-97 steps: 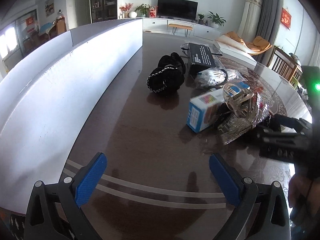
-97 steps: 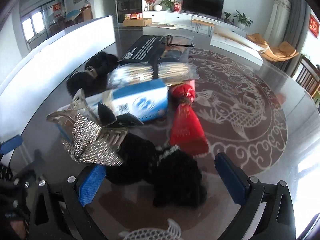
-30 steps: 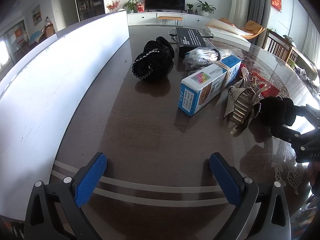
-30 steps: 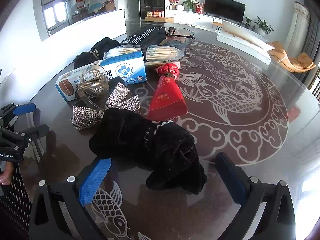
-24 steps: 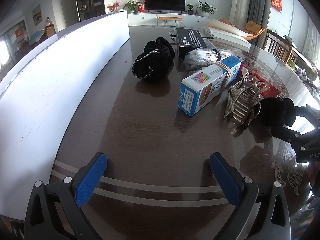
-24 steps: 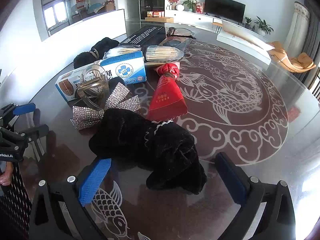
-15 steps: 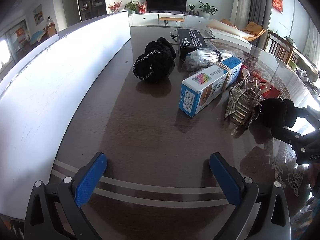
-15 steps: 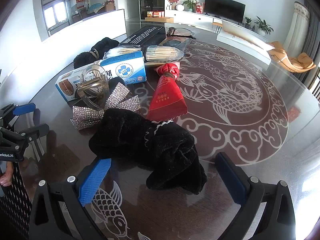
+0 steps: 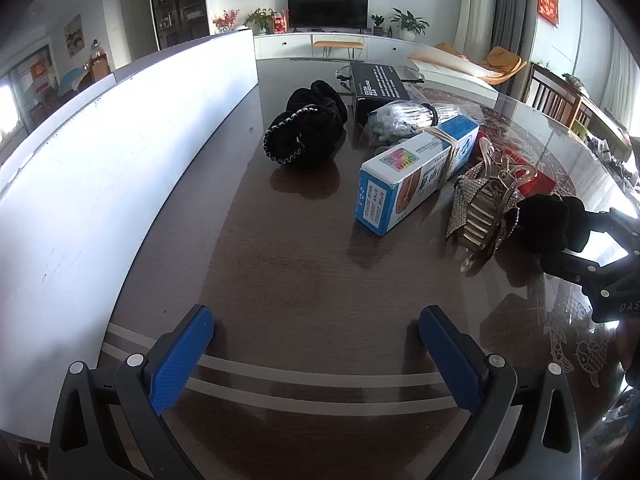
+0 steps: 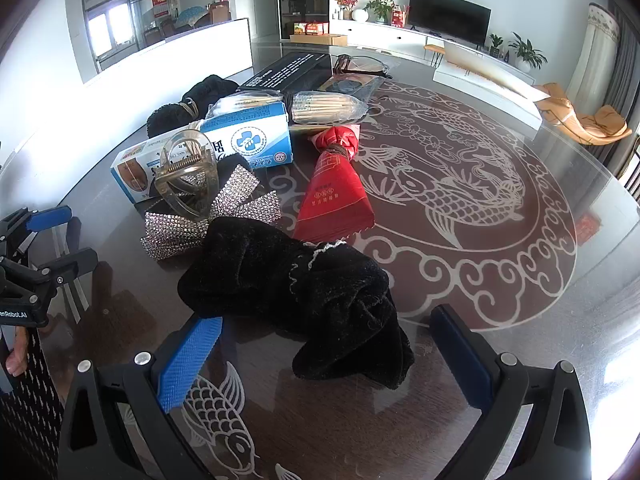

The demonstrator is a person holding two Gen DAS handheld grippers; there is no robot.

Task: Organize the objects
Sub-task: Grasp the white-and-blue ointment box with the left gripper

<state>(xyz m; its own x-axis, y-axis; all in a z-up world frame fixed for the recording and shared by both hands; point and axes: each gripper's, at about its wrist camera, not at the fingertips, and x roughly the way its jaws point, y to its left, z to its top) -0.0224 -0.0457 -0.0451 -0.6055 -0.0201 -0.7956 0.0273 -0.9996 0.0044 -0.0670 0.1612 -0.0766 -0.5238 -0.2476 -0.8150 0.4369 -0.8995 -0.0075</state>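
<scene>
Because it is soft and floppy, the black velvet cloth [image 10: 304, 292] should be light and will sag and bunch when lifted, so a good place to pinch it is the thick fold in the middle, not a thin edge. It lies on the glass table [image 10: 500, 320] right in front of the right gripper [image 10: 326, 354], whose blue pads are spread wide with nothing between them. The cloth looks fuzzy and dark, with a thin line of pale trim across it. The left gripper [image 9: 316, 350] is also spread wide over bare table, well apart from the pile. Just behind the cloth sits a sparkly bow hair clip [image 10: 200, 196], hard and bumpy, touching the cloth. Beside that lies a red paper packet [image 10: 334, 196], which may be slippery. Next comes a blue and white box [image 10: 224, 148], stiff and easy to hold by its sides. Farther back are a clear bag of sticks [image 10: 320, 108], a black scrunchie [image 9: 306, 130] and a flat black box [image 10: 288, 70].
</scene>
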